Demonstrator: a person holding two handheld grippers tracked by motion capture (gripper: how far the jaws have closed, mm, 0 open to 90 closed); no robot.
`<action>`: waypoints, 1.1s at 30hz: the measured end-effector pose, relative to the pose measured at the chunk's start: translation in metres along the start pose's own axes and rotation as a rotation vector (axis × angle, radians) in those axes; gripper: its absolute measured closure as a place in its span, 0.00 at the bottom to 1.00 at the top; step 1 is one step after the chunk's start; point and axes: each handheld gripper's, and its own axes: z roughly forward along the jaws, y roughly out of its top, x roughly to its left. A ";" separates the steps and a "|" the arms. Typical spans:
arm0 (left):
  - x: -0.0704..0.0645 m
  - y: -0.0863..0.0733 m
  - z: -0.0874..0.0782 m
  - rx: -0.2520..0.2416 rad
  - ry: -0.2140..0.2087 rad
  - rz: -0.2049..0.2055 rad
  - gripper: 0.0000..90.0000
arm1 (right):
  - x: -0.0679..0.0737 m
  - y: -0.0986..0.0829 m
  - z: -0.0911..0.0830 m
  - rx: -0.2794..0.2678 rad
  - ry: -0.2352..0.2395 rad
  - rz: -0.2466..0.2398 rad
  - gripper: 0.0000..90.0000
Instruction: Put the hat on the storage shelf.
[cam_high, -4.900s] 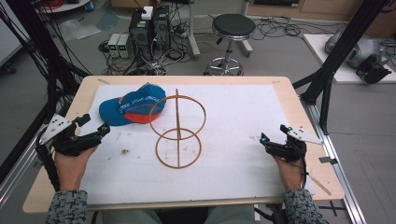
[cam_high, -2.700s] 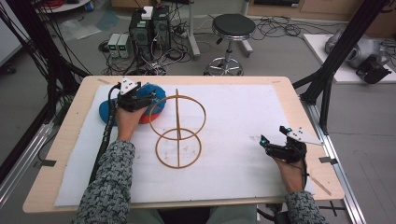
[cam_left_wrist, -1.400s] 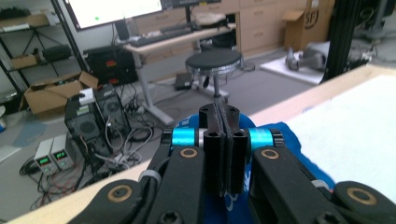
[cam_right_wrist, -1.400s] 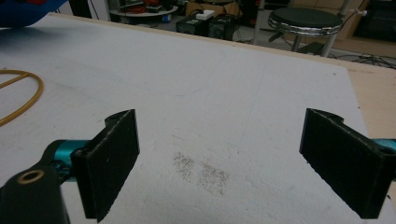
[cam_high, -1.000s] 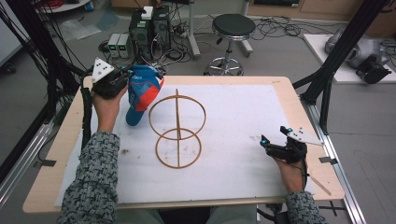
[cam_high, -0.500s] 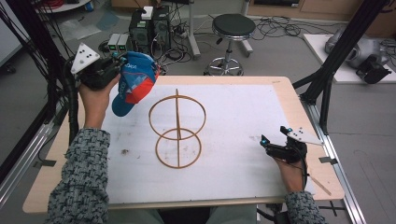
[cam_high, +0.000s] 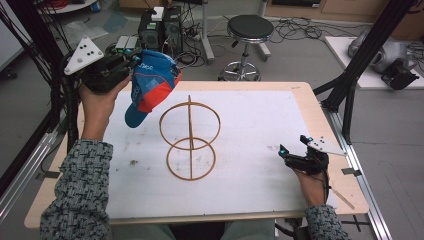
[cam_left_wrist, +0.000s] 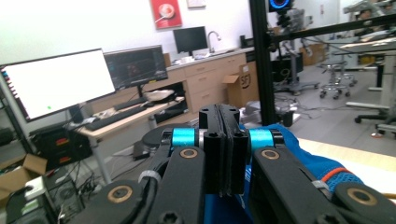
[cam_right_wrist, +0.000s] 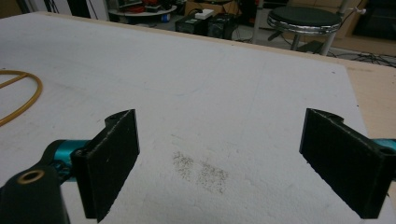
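Left gripper (cam_high: 131, 64) is held raised over the far-left corner of the table (cam_high: 300, 90), jaws clamped tight on the blue-and-orange cap (cam_high: 149, 85); in the left gripper view the jaws are seen pressed together with blue fabric (cam_left_wrist: 322, 163) pinched between and below them. Cap is hung in the air, clear of the white sheet (cam_high: 260, 130), just left of the wooden ring stand (cam_high: 190, 137). Stand is set upright mid-table: two hoops on a vertical post, directly between cap and table centre. Right gripper (cam_high: 292, 156) is rested near the right edge, jaws spread wide, nothing held; a grey smudge (cam_right_wrist: 201, 170) is seen on the sheet between them. A stool (cam_high: 250, 30) is placed beyond the far edge.
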 end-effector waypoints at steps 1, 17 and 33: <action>-0.002 0.002 -0.001 0.001 -0.008 0.006 0.98 | 0.000 0.000 0.000 -0.001 0.000 0.001 0.12; -0.039 0.016 -0.004 -0.023 -0.121 0.068 0.98 | 0.000 0.000 0.001 0.000 0.000 -0.001 0.12; -0.080 0.017 0.009 0.012 -0.234 0.141 0.98 | 0.000 0.000 0.001 0.001 0.002 -0.001 0.12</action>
